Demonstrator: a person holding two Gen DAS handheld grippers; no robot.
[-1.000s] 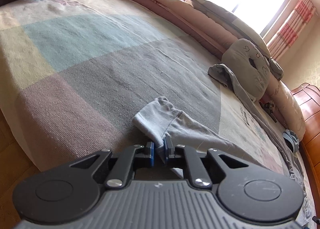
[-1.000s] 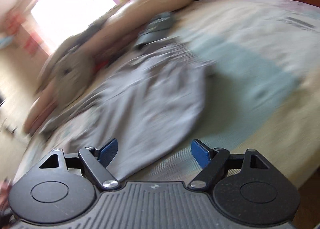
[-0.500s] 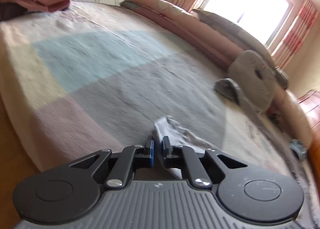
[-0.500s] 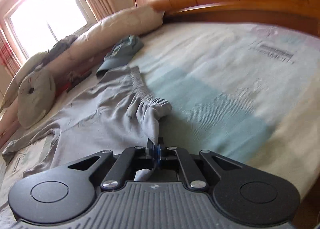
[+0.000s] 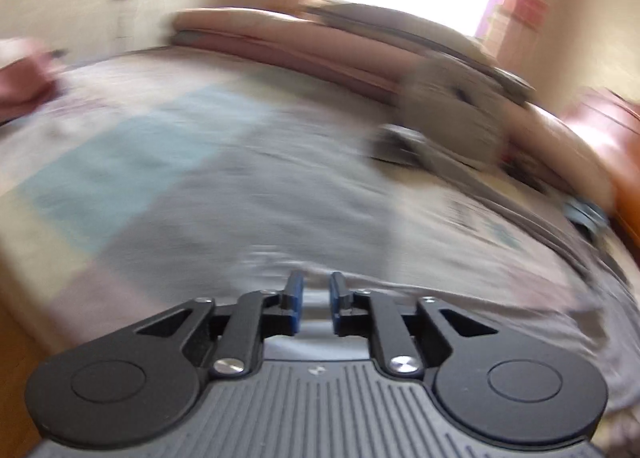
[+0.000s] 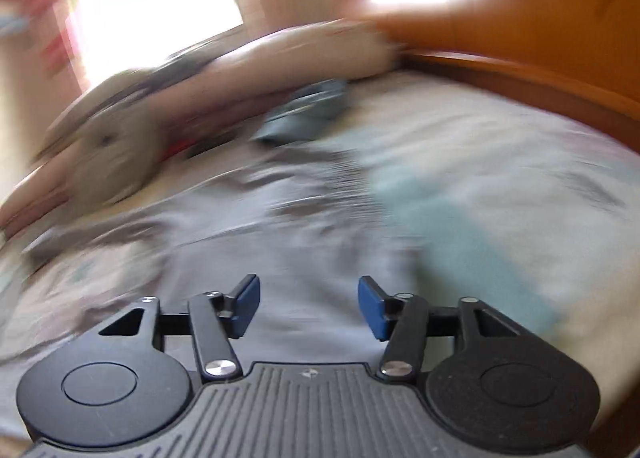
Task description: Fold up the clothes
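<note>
Both views are smeared by motion. The grey garment (image 5: 400, 290) lies flat on the bed, stretching right from my left gripper (image 5: 316, 290). That gripper's blue pads stand a narrow gap apart just above the cloth, and nothing visibly fills the gap. In the right wrist view the same grey garment (image 6: 304, 242) spreads out ahead, its gathered waistband toward the far side. My right gripper (image 6: 309, 298) hangs over it, wide open and empty.
The patchwork bed cover (image 5: 120, 162) runs left and ahead. A round grey pillow (image 5: 452, 110) and rolled bedding (image 5: 280, 42) lie along the far side under the window. A blue cap (image 6: 312, 106) sits near the wooden headboard (image 6: 520, 38). Pink folded cloth (image 5: 20, 82) is at far left.
Half a second ago both grippers were shut on the garment. Now the right has opened wide and the left's pads have parted. Both have swung, and the cloth lies flatter.
</note>
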